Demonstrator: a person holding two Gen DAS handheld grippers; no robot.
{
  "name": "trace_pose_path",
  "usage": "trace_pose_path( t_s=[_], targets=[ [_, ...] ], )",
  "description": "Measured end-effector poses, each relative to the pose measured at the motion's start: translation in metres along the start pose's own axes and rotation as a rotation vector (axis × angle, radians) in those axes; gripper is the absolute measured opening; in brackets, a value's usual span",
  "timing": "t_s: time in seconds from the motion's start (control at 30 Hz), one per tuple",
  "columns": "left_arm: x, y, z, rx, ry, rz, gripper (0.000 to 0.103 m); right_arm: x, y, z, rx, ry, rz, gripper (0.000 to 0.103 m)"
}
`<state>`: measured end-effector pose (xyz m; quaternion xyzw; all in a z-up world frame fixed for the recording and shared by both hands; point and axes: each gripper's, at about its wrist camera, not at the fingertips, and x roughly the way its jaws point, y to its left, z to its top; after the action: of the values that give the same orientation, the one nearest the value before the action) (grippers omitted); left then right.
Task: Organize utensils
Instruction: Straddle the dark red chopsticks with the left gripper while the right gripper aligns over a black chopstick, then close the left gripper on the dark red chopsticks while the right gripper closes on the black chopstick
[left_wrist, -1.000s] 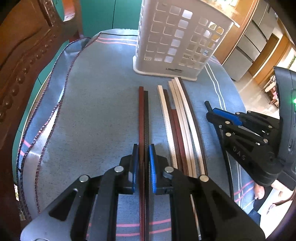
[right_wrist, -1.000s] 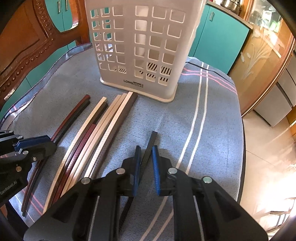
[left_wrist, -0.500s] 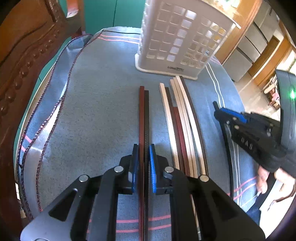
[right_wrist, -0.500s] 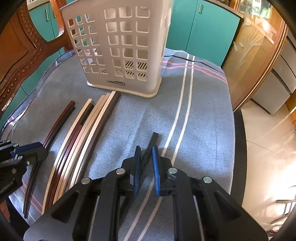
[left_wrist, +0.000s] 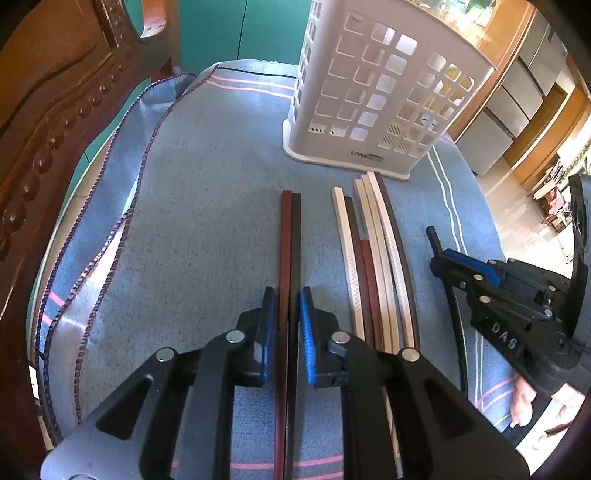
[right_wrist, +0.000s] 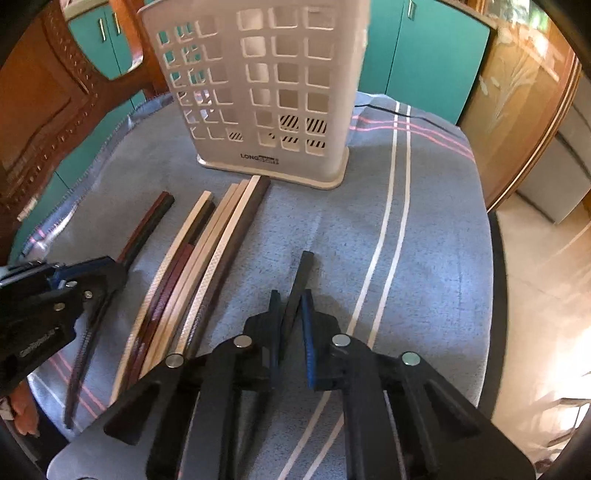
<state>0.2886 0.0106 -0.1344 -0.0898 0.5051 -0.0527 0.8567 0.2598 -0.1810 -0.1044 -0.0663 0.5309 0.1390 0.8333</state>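
A white perforated utensil holder (left_wrist: 380, 96) (right_wrist: 266, 85) stands upright at the back of the blue cloth. Long chopsticks lie in front of it: a dark red and black pair (left_wrist: 290, 236), and a bundle of cream, brown and red ones (left_wrist: 373, 254) (right_wrist: 195, 266). My left gripper (left_wrist: 287, 325) straddles the dark red and black pair with its jaws narrowly apart, touching neither clearly. My right gripper (right_wrist: 290, 321) is shut on a single black chopstick (right_wrist: 301, 273), whose tip points toward the holder. The right gripper also shows in the left wrist view (left_wrist: 443, 258).
A blue-grey striped cloth (right_wrist: 424, 240) covers the round table. A carved wooden chair back (left_wrist: 44, 110) stands at the left. Teal cabinets (right_wrist: 424, 51) are behind. The table edge drops to the floor (right_wrist: 535, 295) on the right.
My right gripper has lifted the black chopstick's front end and swung a little toward the holder. My left gripper has stayed over the dark red and black pair.
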Motion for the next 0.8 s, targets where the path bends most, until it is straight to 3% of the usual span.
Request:
trace_pose_path(
  t_s=[0.27,0.43,0.67,0.8],
  targets=[
    [-0.003,0.013,0.003,-0.033,0.006,-0.016,0.015,-0.011,-0.026,0.004,0.073,-0.026,0.027,0.007],
    [0.006,0.005,0.023,-0.002,0.020,0.033,0.022,-0.002,-0.021,0.007,0.063,0.004,-0.004,0.017],
    [0.009,0.011,0.034,-0.024,0.023,0.035,0.022,0.008,-0.019,0.013,0.066,0.016,-0.017,0.017],
    [0.012,-0.004,0.026,0.038,0.020,0.037,0.015,0.005,-0.017,0.007,0.054,0.016,-0.014,0.024]
  ],
)
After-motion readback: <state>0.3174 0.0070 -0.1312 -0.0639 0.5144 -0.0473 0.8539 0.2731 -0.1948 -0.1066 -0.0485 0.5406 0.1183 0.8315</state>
